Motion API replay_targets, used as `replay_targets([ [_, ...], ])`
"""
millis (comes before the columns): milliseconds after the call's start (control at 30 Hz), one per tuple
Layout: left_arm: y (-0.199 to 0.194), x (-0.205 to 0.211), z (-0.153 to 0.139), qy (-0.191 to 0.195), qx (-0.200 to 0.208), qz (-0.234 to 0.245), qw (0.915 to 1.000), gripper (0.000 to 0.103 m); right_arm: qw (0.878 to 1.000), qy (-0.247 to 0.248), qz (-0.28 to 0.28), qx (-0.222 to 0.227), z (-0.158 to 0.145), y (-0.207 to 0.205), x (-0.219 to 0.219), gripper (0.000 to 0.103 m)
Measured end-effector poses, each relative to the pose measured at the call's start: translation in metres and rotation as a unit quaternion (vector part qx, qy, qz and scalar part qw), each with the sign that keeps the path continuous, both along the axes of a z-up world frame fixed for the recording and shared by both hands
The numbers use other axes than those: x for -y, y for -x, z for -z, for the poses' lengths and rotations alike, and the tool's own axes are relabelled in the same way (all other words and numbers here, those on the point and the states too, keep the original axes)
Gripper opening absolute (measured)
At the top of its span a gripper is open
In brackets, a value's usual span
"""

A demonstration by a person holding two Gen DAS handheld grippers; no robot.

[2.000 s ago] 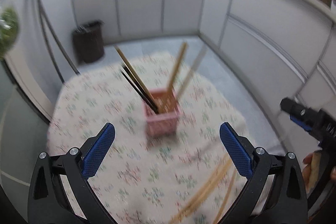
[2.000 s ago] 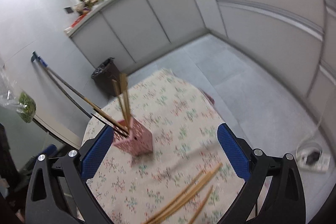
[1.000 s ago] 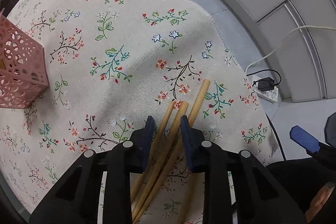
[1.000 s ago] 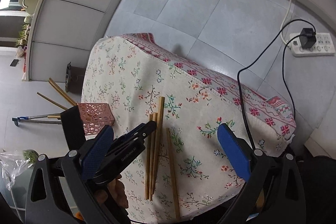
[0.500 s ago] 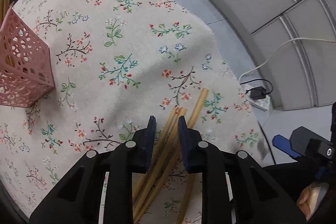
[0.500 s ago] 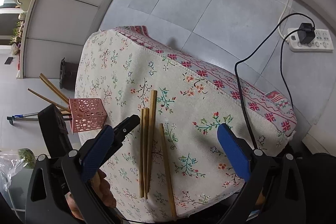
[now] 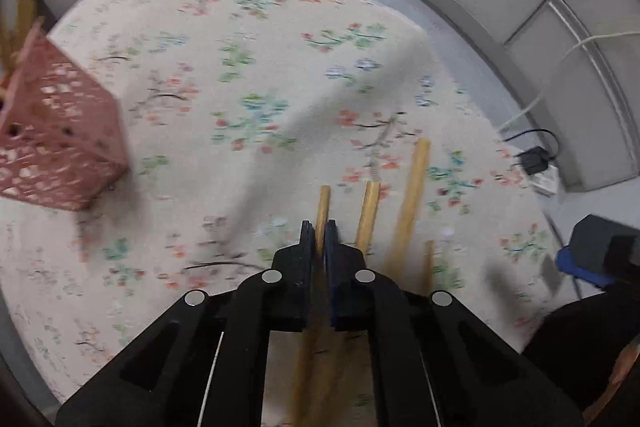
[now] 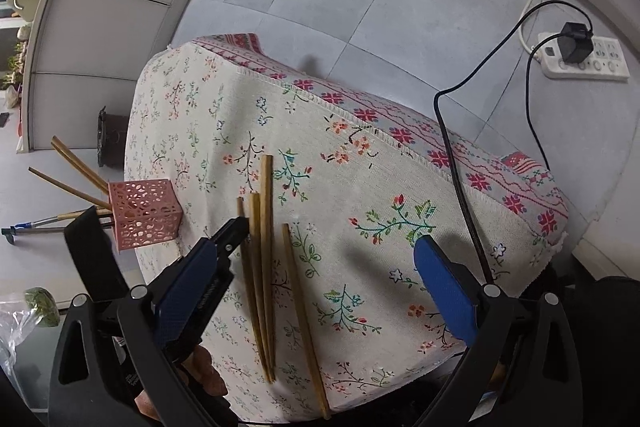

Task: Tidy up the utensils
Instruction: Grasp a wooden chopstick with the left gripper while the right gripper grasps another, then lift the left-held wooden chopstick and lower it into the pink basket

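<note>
Several wooden chopsticks [image 8: 265,227] lie side by side on the floral tablecloth [image 8: 360,187], near its front edge. My left gripper [image 7: 320,231] is shut on the leftmost chopstick [image 7: 323,203], with the pads pressing its sides near the far end. I cannot tell whether that stick is off the cloth. Two more chopsticks [image 7: 412,195] lie just right of it. In the right wrist view the left gripper [image 8: 240,225] comes in from the lower left. My right gripper [image 8: 320,287] hangs open above the sticks, with nothing between its fingers. The pink perforated holder [image 8: 144,211] stands at the left with chopsticks in it.
The cloth hangs over the table's right edge [image 8: 400,139]. On the grey floor beyond are a white power strip [image 8: 580,63] and a black cable [image 8: 460,167]. A dark bin [image 8: 112,139] and a mop handle [image 8: 36,223] are past the table's left side.
The left jaws, which stood around several chopsticks, have closed onto the leftmost one. The left view has tipped up, so more of the pink holder shows. The right gripper has sunk slightly.
</note>
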State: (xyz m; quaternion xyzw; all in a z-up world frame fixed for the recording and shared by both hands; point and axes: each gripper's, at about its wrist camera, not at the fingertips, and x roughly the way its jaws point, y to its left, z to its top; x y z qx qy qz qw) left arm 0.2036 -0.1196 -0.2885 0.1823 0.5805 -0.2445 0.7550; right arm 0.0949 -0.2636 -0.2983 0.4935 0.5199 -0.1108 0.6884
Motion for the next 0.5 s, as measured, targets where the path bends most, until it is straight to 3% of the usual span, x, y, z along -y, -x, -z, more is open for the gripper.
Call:
replay_targets([
  [133, 0.009, -0.026, -0.023, 0.008, 0.029, -0.009, 0.9995, 0.004, 0.998, 0.033, -0.051, -0.008, 0.002, -0.014, -0.023, 0.086],
  [267, 0.022, -0.047, -0.06, 0.029, 0.067, -0.018, 0.9972, 0.004, 0.992, 0.052, -0.106, -0.041, 0.018, -0.029, -0.053, 0.057],
  [333, 0.03, -0.055, -0.071, 0.038, 0.081, -0.022, 0.9958, 0.004, 0.989, 0.079, -0.115, -0.043, 0.018, -0.035, -0.064, 0.054],
  [500, 0.036, -0.075, -0.087, 0.046, 0.095, -0.031, 0.9939, 0.004, 0.979, 0.133, -0.146, -0.056, 0.017, -0.049, -0.09, 0.024],
])
